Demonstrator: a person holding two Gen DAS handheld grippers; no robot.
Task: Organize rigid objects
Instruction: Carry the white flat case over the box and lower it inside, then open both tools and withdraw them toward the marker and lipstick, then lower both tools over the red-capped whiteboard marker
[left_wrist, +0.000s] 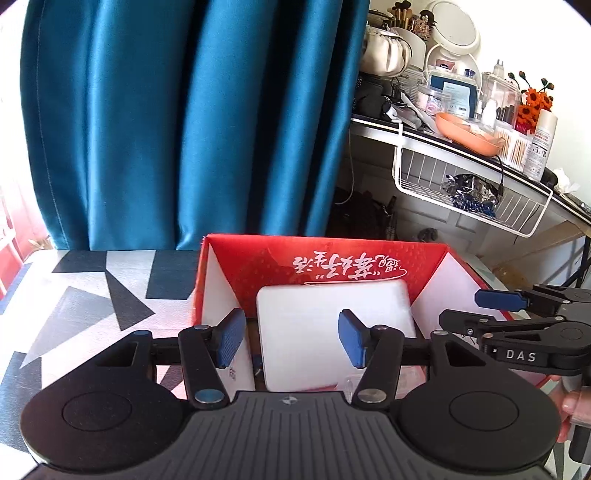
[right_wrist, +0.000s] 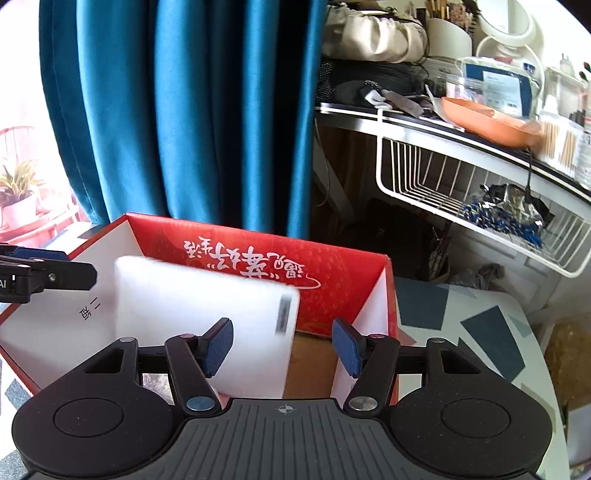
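A red cardboard box (left_wrist: 332, 258) with white inner flaps stands open on the patterned table. Inside it rests a flat white rectangular object (left_wrist: 314, 317), leaning toward the back wall in the right wrist view (right_wrist: 192, 302). My left gripper (left_wrist: 291, 339) hovers over the box's near edge, open, the white object showing beyond its blue pads without touching them. My right gripper (right_wrist: 283, 345) is open too, over the box's right half, with the object's right edge behind the gap. Each gripper shows in the other's view: the right one (left_wrist: 480, 312) and the left one (right_wrist: 70, 266).
The table wears a grey, black and white geometric cloth (left_wrist: 92, 295). A teal curtain (left_wrist: 184, 129) hangs right behind the box. To the right stands a cluttered desk with an orange tray (left_wrist: 465, 134) and a white wire basket (left_wrist: 461, 195) under it. A hand (left_wrist: 576, 406) holds the right gripper.
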